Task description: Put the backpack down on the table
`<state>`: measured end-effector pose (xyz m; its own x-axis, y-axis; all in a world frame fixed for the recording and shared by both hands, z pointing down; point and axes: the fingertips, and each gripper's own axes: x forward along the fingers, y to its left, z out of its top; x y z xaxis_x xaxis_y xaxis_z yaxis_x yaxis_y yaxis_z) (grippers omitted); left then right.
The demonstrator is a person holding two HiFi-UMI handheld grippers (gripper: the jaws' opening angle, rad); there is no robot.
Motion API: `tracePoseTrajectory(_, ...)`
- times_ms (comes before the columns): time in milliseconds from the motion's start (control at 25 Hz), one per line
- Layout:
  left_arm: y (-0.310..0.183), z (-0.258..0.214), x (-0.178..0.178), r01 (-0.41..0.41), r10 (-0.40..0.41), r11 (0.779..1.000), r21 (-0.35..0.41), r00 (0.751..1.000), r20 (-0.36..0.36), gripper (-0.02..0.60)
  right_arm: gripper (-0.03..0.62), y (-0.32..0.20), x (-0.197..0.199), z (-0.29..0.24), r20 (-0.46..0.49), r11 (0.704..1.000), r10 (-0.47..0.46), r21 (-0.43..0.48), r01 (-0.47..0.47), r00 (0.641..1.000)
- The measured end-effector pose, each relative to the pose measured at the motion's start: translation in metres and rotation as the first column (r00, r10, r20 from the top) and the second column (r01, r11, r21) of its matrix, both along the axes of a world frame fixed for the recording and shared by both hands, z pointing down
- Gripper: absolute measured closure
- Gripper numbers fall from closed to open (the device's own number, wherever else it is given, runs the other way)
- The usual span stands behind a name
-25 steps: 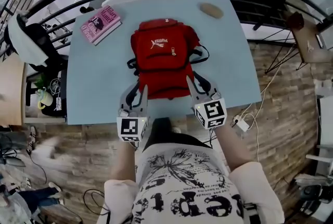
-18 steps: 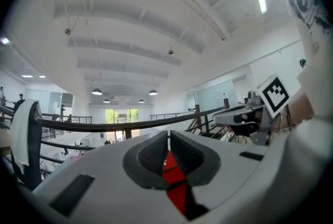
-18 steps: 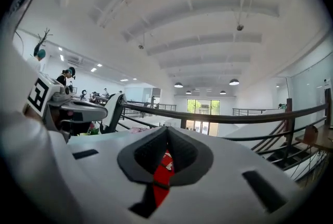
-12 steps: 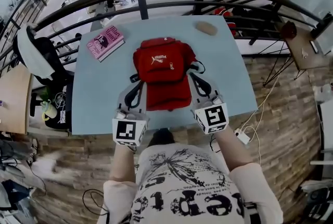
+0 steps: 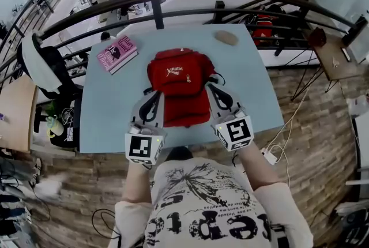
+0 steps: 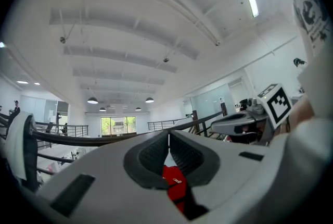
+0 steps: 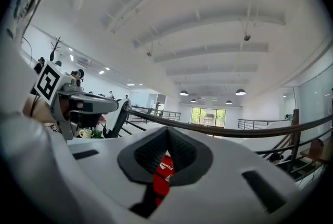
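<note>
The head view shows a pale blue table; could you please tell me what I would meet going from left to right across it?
Pink book → red backpack → tan oval object.

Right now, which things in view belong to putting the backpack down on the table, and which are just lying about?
Part of the job:
red backpack
left gripper and right gripper, both shut on it
light blue table

Just lying about:
pink book, far left of the table
tan oval object, far right of the table
</note>
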<state>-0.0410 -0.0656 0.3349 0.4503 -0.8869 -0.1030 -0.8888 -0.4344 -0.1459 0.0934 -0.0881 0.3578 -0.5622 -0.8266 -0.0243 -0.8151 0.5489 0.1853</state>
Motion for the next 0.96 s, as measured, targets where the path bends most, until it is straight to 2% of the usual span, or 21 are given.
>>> tracePoseTrajectory(960, 0.0042, -0.0047, 0.0041, 0.037, -0.037, 0.999, -0.034, 0.999, -0.009, 0.569, 0.602, 0.0060, -0.0043, 0.0075, 0.015, 0.998, -0.051, -0.028, 0.052, 0.999)
